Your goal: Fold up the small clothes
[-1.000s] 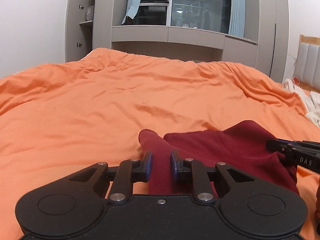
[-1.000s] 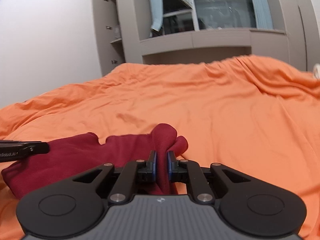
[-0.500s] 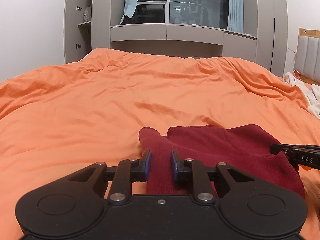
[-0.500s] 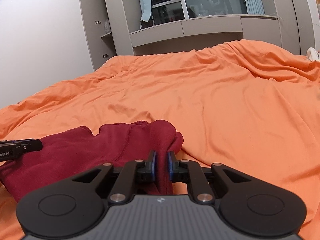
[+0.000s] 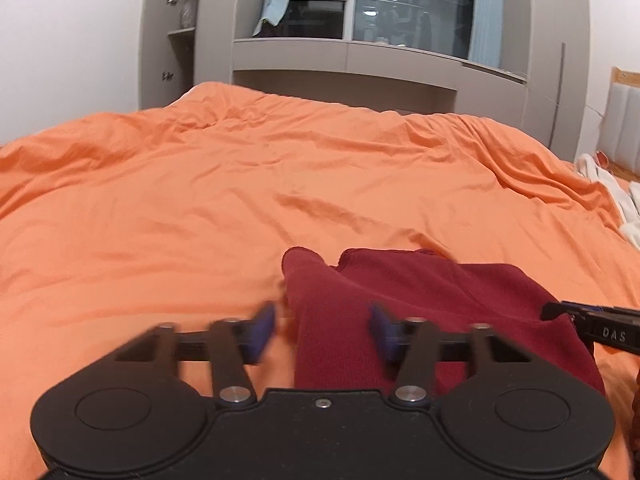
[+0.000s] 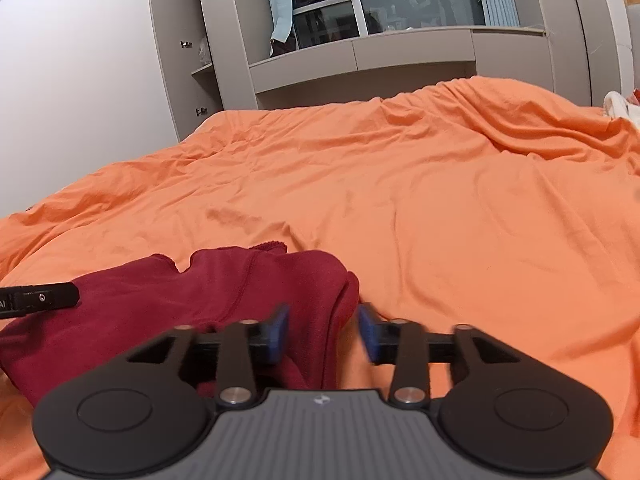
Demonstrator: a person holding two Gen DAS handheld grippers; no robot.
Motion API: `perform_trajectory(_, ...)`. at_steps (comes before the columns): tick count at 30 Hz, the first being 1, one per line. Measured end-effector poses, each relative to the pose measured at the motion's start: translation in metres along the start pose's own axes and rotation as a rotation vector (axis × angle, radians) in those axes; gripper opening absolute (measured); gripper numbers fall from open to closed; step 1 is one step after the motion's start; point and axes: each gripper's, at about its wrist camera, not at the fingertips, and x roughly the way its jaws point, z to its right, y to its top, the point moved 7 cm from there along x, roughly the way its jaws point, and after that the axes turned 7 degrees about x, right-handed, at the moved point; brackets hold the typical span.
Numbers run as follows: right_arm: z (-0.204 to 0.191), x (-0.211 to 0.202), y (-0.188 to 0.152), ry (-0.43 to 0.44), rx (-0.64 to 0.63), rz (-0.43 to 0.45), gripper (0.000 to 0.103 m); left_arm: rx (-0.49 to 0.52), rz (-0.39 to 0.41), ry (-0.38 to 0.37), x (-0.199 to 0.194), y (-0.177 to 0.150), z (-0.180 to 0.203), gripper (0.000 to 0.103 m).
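A dark red knit garment (image 5: 420,300) lies on the orange bedcover (image 5: 200,200), a folded band of it running toward the camera. My left gripper (image 5: 322,330) straddles that band at the garment's left end. Its jaws are opening, blurred, and the pads stand clear of the cloth. In the right wrist view the same garment (image 6: 180,304) spreads to the left. My right gripper (image 6: 324,332) straddles its bunched right end, its jaws opening too, pads off the fabric. Each view shows the other gripper's tip at its edge.
The orange bedcover (image 6: 440,200) stretches wide ahead and to both sides. Grey cabinets and a dark window (image 5: 400,20) stand behind the bed. White cloth (image 5: 616,200) lies at the far right edge, beside a padded headboard (image 5: 624,120).
Both grippers were shut on the garment's ends and have let go, their jaws now apart. The garment has settled lower and flatter on the bed. Neither hand has moved.
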Motion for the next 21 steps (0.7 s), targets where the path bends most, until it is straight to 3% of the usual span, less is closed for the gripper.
perform_trajectory(7,-0.011,-0.036,0.004,0.0,-0.036,0.077,0.095,-0.051,0.039,-0.005,-0.021,0.008,-0.007,0.097)
perform_trajectory(10,-0.018,-0.058,0.003,0.023,-0.033,0.118,0.103,-0.055,0.081,-0.01,-0.038,0.014,-0.007,0.101)
perform_trajectory(21,-0.029,-0.15,-0.014,0.016,-0.065,0.282,0.103,-0.036,0.181,0.001,-0.112,-0.021,-0.007,0.102)
